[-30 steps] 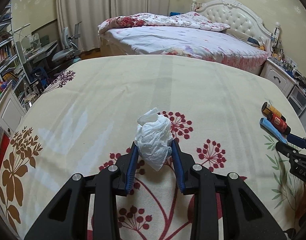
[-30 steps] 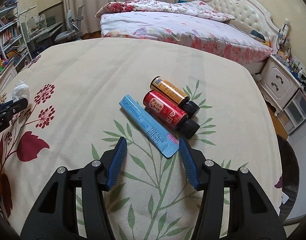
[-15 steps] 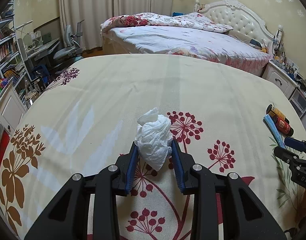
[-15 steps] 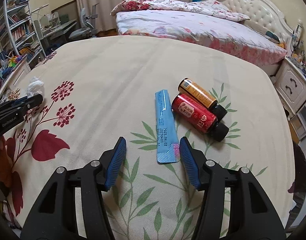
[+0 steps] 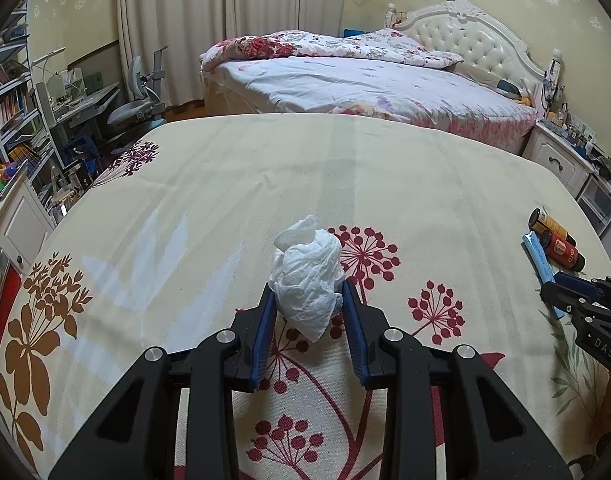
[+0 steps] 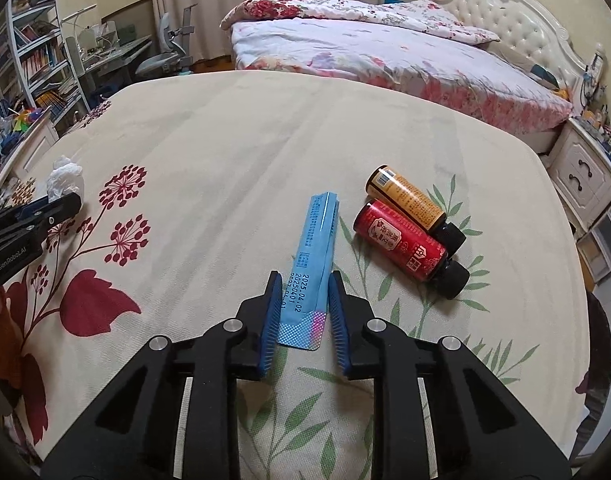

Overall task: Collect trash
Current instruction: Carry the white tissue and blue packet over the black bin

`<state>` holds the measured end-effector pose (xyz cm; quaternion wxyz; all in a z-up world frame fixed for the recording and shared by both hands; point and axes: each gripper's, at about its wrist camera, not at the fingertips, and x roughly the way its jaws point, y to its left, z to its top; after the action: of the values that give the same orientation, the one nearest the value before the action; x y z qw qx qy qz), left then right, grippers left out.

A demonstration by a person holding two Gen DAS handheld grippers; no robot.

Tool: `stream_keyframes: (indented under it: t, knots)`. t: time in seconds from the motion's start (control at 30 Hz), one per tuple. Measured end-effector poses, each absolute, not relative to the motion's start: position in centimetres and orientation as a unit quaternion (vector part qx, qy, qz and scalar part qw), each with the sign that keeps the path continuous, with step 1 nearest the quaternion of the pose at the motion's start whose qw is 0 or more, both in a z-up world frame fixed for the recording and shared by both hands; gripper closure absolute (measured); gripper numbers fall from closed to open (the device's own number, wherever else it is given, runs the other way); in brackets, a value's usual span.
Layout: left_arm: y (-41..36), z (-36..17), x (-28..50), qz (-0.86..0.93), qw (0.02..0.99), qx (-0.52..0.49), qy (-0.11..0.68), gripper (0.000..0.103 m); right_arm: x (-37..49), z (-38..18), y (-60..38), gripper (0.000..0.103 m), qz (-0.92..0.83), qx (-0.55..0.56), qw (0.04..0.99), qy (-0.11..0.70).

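Beside two bottles [image 6: 409, 224], right tongs [image 6: 305, 300] seemingly pinch the blue sachet [image 6: 311, 264]; left tongs [image 5: 307, 312] clasp tissue [image 5: 307, 276].

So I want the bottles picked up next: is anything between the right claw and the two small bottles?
Nothing stands between them. The right claw has just been closing on the blue sachet, whose end lies between its pads. The red bottle and orange bottle lie just right of the sachet on the bedspread, uncovered.

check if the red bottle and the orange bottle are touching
Touching. The right wrist view shows the red bottle lying side by side against the orange bottle, no gap.
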<state>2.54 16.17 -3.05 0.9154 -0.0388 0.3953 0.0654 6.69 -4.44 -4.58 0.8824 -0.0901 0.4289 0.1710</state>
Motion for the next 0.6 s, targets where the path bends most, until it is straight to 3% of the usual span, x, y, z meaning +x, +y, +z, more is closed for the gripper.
stream_keyframes:
  t: [0.6]
  knots:
    - [5.1, -0.8, 2.6, -0.055, 0.932, -0.017, 0.358, 0.070, 3.4, 0.3, -16.4, 0.080, 0.057, -0.032, 0.931, 0.358]
